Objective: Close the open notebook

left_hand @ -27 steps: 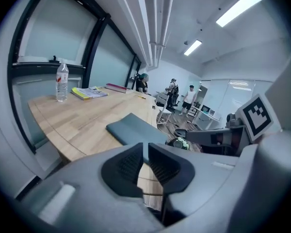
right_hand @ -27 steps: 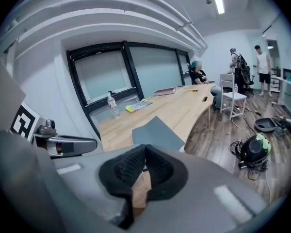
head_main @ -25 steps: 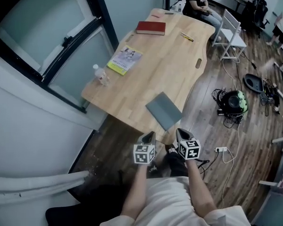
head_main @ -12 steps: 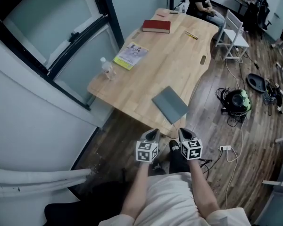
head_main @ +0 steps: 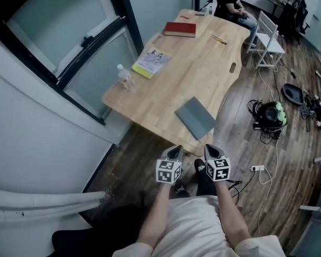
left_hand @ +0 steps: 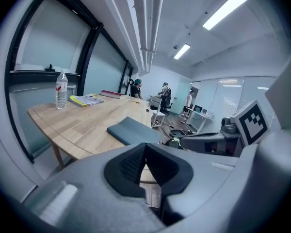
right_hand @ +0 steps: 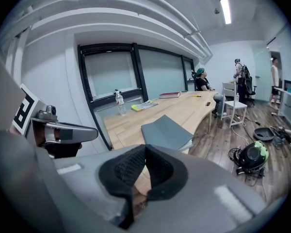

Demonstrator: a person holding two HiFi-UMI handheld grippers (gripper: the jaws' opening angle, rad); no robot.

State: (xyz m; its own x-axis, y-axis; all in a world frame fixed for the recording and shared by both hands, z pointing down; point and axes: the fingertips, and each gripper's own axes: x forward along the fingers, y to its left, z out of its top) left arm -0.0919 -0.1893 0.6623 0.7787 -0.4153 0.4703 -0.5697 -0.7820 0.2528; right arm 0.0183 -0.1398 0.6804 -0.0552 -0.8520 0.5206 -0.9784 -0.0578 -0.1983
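The notebook (head_main: pixel 195 118) lies just below the middle of the head view, on the near end of the table (head_main: pixel 187 74), with one corner close to the table's lower edge. It shows a single flat grey cover with no spread pages. In the right gripper view a thin pale line of page edges shows under that cover along its right side. By these signs it is already closed, so the task's one step looks done.

The left gripper (head_main: pixel 175 153) and the right gripper (head_main: pixel 211 151) sit side by side at lower centre of the head view. Both are over the wooden floor, below the table edge and apart from the notebook. In the left gripper view the black pads meet in a narrow seam with nothing between them, so the jaws are clenched and empty. The right gripper view shows the same thing: pads pressed together and gripping nothing, with the notebook well ahead in the middle of the frame.

The rest of the table looks untouched by the task. A bottle (head_main: pixel 125 77) and a booklet (head_main: pixel 151 62) lie at its left side, and a red book (head_main: pixel 180 29) and a pencil (head_main: pixel 220 39) lie toward the top.

Nothing appears left to do on the notebook. At most, someone could check that the cover lies fully flat, which the frames seem to bear out.
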